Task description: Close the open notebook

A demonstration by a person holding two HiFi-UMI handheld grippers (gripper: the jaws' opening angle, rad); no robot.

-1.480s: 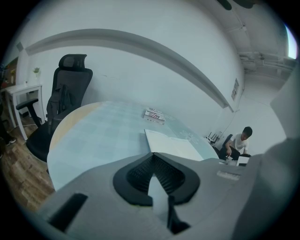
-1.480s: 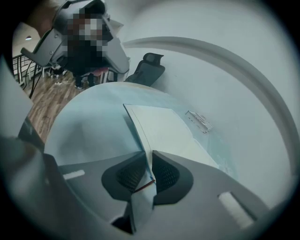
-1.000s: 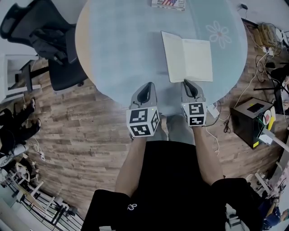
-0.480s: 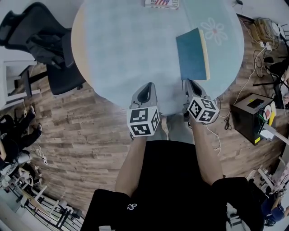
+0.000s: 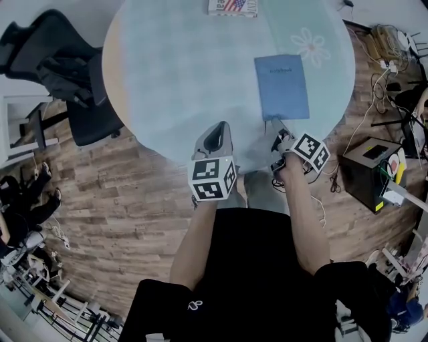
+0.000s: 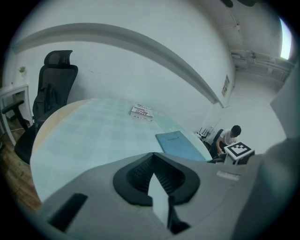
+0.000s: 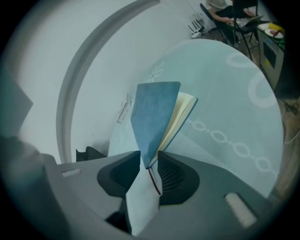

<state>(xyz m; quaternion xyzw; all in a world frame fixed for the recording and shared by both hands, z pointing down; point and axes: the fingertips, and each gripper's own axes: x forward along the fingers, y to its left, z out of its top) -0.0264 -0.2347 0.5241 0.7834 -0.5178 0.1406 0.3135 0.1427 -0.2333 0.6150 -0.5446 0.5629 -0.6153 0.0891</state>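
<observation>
The notebook [image 5: 281, 87] lies on the round pale-blue table [image 5: 180, 67] with its blue cover up, right of centre. My right gripper [image 5: 276, 131] sits at its near edge, rolled to one side. In the right gripper view the near corner of the notebook [image 7: 154, 117] stands between the jaws. The cover is a little off the cream pages. The right gripper [image 7: 149, 161] has just been opening, and a gap shows beside the cover. My left gripper [image 5: 217, 131] hovers at the table's near edge, left of the notebook [image 6: 180, 145]. The left gripper [image 6: 153, 157] is shut and empty.
A booklet with a flag print [image 5: 232, 7] lies at the table's far edge. A black office chair [image 5: 67, 67] stands at the left. On the wooden floor at the right are a black box [image 5: 374, 174] and cables. A person [image 6: 229, 136] sits beyond the table.
The notebook lay open with white pages up; its cover swung over and it now lies blue side up. My right gripper rolled over and its jaws parted. The left gripper stayed put.
</observation>
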